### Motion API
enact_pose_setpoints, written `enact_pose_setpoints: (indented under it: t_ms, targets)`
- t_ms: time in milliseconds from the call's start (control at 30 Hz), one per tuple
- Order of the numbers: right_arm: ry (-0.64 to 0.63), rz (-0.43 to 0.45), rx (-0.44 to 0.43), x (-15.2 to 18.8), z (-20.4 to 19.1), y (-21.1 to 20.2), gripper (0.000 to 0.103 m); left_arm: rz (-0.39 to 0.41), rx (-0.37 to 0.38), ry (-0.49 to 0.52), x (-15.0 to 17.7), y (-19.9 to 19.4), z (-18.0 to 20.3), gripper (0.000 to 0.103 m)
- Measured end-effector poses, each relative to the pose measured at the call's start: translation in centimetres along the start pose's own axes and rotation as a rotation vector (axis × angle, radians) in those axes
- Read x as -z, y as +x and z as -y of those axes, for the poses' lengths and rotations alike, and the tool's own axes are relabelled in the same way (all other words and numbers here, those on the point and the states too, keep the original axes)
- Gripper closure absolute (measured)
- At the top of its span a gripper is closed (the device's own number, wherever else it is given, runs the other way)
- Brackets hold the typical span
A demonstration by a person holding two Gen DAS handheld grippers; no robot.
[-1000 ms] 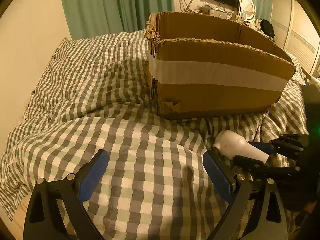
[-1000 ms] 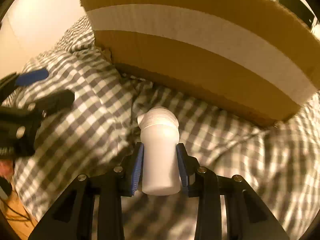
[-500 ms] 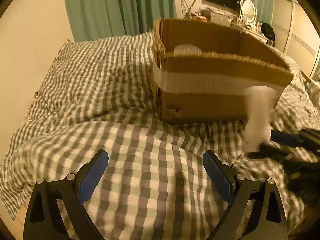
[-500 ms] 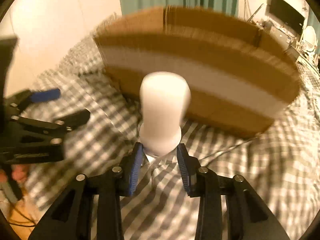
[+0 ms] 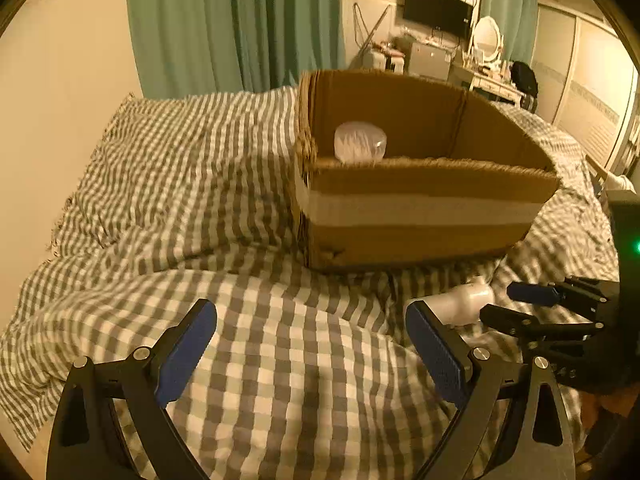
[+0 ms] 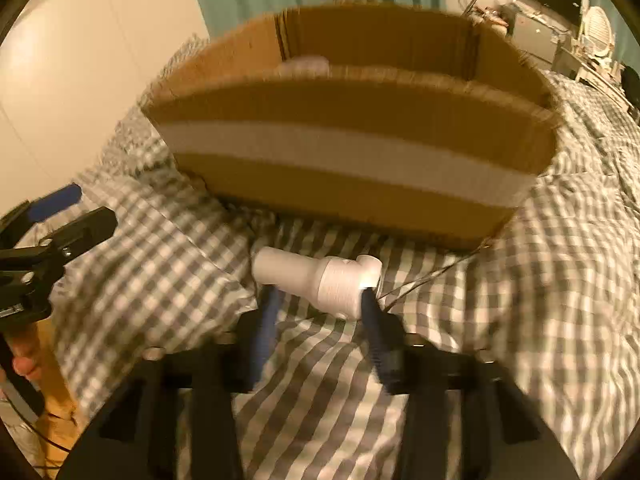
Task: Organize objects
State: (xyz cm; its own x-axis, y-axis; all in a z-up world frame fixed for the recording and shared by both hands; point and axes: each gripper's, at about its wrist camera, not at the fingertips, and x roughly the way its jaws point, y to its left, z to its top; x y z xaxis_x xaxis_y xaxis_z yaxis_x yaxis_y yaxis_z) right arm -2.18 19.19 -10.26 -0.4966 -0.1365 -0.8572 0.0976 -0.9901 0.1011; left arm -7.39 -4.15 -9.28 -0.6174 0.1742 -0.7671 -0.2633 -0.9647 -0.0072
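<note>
A bed covered with a green-and-white checked blanket (image 5: 260, 360) fills both views, with teal curtains (image 5: 236, 24) behind it and a dark television (image 5: 438, 8) on the far wall. On the blanket stands an open cardboard box (image 5: 420, 216) with a pale band of tape across its near wall, and inside it, close to its near left corner, I see a translucent round container (image 5: 360, 147). The white bottle (image 6: 320, 280) lies on its side on the blanket just in front of the box, its length running left to right in my right wrist view. The fingers of my right gripper (image 6: 318, 304) are on both sides of the bottle: the left pad is near its flat end and the right pad is at the ribbed cap end (this picture is blurred, so I cannot tell if the pads really press on the bottle or are only beside it). A thin cord (image 6: 432, 276) runs over the blanket beside the cap. My left gripper (image 5: 312, 352) hangs above the blanket with its blue pads far apart and nothing between them. In the left wrist view the bottle (image 5: 460, 304) shows just past the right pad, with my right gripper (image 5: 516, 306) beside it.
</note>
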Motion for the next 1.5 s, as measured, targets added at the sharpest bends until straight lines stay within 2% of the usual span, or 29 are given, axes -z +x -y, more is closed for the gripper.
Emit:
enact_pose_setpoints:
  t_ms: [133, 167, 333, 467, 500, 567, 600, 633, 700, 767, 800, 933, 967, 1000, 1033, 1100, 1167, 1267, 1500]
  targets:
    - [-0.083, -0.023, 0.094, -0.6, -0.6, 3.0, 0.044, -0.028, 0.006, -0.013, 0.4, 1.8, 0.0, 0.005]
    - [-0.114, -0.027, 0.102, -0.7, -0.9, 3.8, 0.043, -0.034, 0.006, -0.010, 0.6, 2.1, 0.0, 0.005]
    - [-0.243, -0.028, 0.113, -1.3, -2.0, 6.3, 0.022, -0.062, -0.012, 0.001, 1.3, 3.4, -0.3, 0.005]
    - [-0.306, -0.052, 0.145, -1.4, -2.8, 8.3, 0.019, -0.070, -0.005, -0.009, 1.4, 3.7, -0.6, 0.005]
    - [-0.311, -0.057, 0.150, -1.4, -2.9, 8.6, 0.020, -0.069, -0.006, -0.005, 1.4, 3.7, -0.6, 0.005]
    - [-0.301, -0.062, 0.164, -1.2, -2.8, 9.0, 0.030, -0.071, -0.008, 0.000, 1.4, 3.8, -0.4, 0.005]
    - [-0.285, -0.058, 0.164, -1.2, -2.5, 8.8, 0.045, -0.073, -0.010, 0.005, 1.5, 3.9, -0.4, 0.005]
    - [-0.261, -0.050, 0.150, -1.2, -2.1, 8.6, 0.051, -0.076, -0.013, 0.008, 1.6, 3.9, -0.3, 0.005]
    - [-0.205, -0.032, 0.103, -1.3, -1.3, 7.7, 0.056, -0.079, -0.016, 0.014, 1.6, 3.9, -0.1, 0.005]
    - [-0.182, -0.028, 0.091, -1.1, -1.1, 6.9, 0.079, -0.079, -0.010, 0.012, 1.6, 3.8, -0.2, 0.005]
    - [-0.171, -0.028, 0.073, -1.0, -1.0, 6.6, 0.083, -0.079, -0.005, 0.008, 1.6, 3.7, -0.2, 0.005]
    - [-0.184, -0.005, 0.059, -0.5, -1.7, 4.9, 0.083, -0.081, 0.009, -0.004, 1.7, 3.5, -0.6, 0.005]
    - [-0.191, 0.014, 0.061, -0.4, -2.0, 4.3, 0.081, -0.081, 0.012, -0.007, 1.6, 3.4, -0.6, 0.005]
    - [-0.200, 0.033, 0.069, -0.4, -2.3, 3.7, 0.069, -0.081, 0.014, -0.010, 1.6, 3.3, -0.7, 0.005]
    - [-0.210, 0.045, 0.086, -0.4, -2.6, 3.2, 0.045, -0.080, 0.015, -0.014, 1.6, 3.2, -0.8, 0.005]
    - [-0.240, 0.088, 0.120, -0.5, -3.3, 2.0, 0.032, -0.082, 0.018, -0.022, 1.5, 3.2, -1.0, 0.005]
    - [-0.283, 0.113, 0.142, -0.6, -4.1, 1.1, 0.031, -0.079, 0.017, -0.030, 1.5, 3.1, -1.1, 0.005]
    - [-0.340, 0.096, 0.139, -0.9, -5.0, 0.8, 0.030, -0.076, 0.012, -0.035, 1.3, 3.1, -1.3, 0.005]
    - [-0.431, -0.011, 0.115, -2.1, -6.3, 6.7, 0.030, -0.073, -0.001, -0.034, 1.3, 3.2, -1.5, 0.005]
